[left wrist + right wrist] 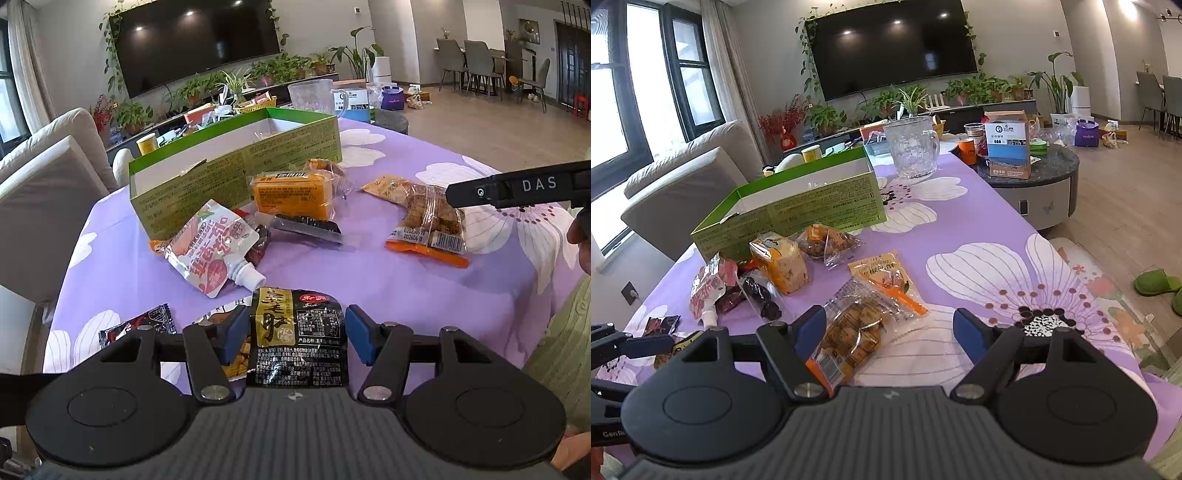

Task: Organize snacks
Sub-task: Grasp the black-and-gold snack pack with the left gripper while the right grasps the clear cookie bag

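Note:
My left gripper (295,336) is open, its blue pads on either side of a black and gold snack packet (299,336) lying on the purple cloth; I see small gaps at both pads. My right gripper (890,332) is open over a clear bag of brown biscuits with an orange edge (857,332), which also shows in the left wrist view (428,218). An open green box (236,166) stands behind the snacks and also shows in the right wrist view (790,210). An orange cake pack (291,195), a white-pink spout pouch (210,247) and a dark packet (306,227) lie before it.
A clear glass jug (912,146) stands at the table's far end. A round side table (1034,173) with a blue-white carton stands beyond it. A grey sofa (687,181) is at the left. A red-black sachet (136,326) lies near the left edge.

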Demonstrator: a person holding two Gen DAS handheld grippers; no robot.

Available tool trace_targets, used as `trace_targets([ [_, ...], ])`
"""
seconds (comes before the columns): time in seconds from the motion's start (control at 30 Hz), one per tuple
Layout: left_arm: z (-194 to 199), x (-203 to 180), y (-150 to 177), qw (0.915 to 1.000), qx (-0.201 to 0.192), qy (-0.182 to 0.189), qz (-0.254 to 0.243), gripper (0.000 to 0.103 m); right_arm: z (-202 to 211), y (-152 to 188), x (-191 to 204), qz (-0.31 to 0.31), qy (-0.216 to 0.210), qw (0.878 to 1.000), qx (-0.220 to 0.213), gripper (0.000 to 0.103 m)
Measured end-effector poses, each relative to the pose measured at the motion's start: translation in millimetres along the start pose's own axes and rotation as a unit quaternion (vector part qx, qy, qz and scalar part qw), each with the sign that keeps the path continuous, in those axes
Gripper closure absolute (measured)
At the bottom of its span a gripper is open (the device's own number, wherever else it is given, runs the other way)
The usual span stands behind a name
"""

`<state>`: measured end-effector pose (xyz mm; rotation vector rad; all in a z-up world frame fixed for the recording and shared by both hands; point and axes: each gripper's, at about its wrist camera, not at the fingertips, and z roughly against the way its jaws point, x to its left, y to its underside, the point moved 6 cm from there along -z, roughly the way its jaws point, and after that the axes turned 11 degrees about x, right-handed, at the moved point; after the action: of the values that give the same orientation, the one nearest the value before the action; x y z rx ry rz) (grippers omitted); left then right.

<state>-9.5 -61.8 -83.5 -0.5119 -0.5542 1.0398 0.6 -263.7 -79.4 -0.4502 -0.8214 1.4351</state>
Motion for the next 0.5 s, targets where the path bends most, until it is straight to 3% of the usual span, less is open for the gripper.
trace_targets([
  [0.5,-3.3,-8.7,4.8,0.9993,0.016,-0.019,-0.028,0.047,-5.7,15.3,22.1,0.018,-0.023,0.999,0.029,0.024],
])
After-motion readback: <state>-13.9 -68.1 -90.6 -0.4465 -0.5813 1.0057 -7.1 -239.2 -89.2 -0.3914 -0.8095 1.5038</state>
